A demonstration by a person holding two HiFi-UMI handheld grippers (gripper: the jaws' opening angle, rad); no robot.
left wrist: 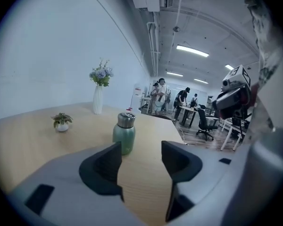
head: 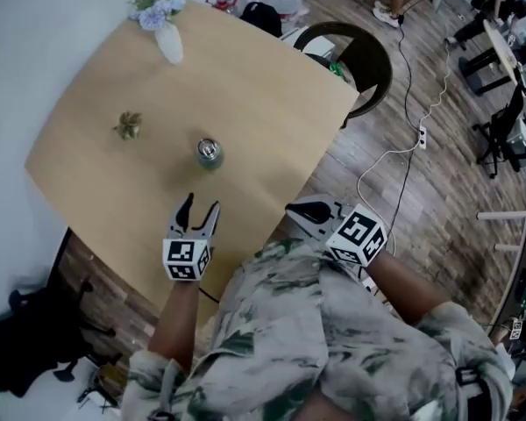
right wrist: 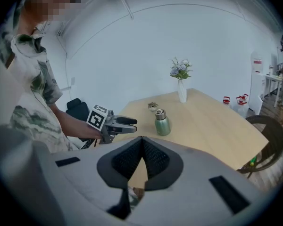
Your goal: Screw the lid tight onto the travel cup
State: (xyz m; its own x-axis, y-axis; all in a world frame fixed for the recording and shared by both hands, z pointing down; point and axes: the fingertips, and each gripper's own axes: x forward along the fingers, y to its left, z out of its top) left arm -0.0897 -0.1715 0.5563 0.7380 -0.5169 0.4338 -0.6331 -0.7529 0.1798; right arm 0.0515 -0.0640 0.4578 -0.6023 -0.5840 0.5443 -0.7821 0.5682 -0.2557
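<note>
Head view: left gripper [head: 202,204] jaws apart near travel cup [head: 209,153], right gripper [head: 291,209] jaws together.

The table [head: 272,103] is light brown wood and stands on a wooden floor [head: 421,191]. Three things sit on it. A green cup [head: 211,157] with a shiny lid [head: 208,148] on top stands up straight near the middle. A tiny plant [head: 128,125] in a little white pot [left wrist: 62,127] sits near it. A white vase [head: 169,44] with flowers [head: 158,3] stands at the far corner, well apart from both.
</note>
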